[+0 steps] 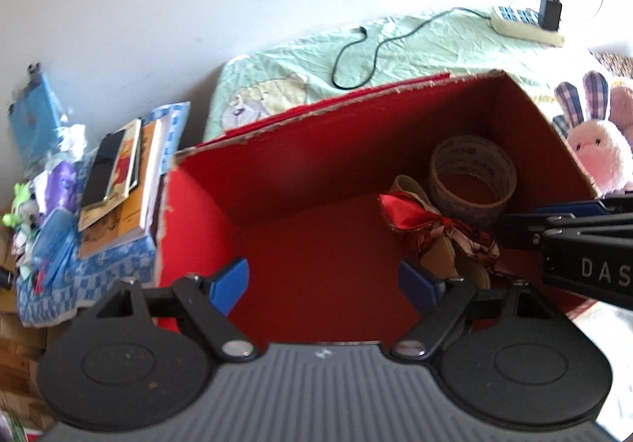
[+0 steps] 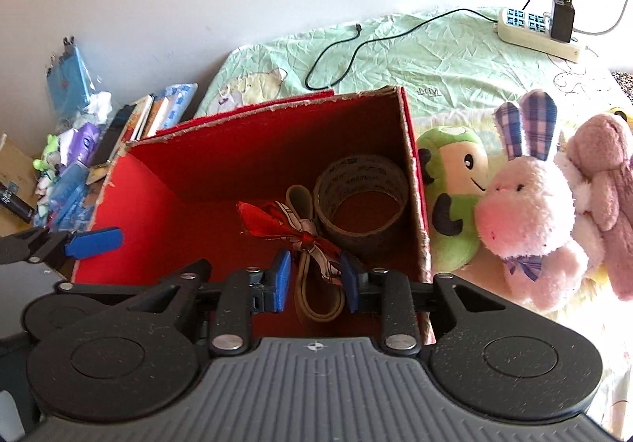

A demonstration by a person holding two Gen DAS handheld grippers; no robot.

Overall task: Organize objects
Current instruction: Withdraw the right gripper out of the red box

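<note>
An open red cardboard box (image 1: 316, 110) (image 2: 257, 110) sits on a bed. In its right part lie a roll of clear tape (image 1: 472, 173) (image 2: 362, 181), a red ribbon bow (image 1: 411, 210) (image 2: 273, 222) and a beige loop band (image 2: 316, 307) tied by the ribbon. My left gripper (image 1: 326, 284) is open wide over the box's bare left floor, with nothing between its fingers. My right gripper (image 2: 316, 280) hovers over the band and ribbon with a narrow gap between its blue pads and pinches nothing that I can see. It enters the left wrist view as a black arm (image 1: 573, 228).
A pink rabbit plush (image 2: 526, 212), a green plush (image 2: 455, 181) and a mauve plush (image 2: 609, 173) lean against the box's right wall. A power strip (image 2: 534, 31) and black cable (image 2: 356, 46) lie on the green sheet behind. Stacked books (image 1: 118, 181) and clutter sit to the left.
</note>
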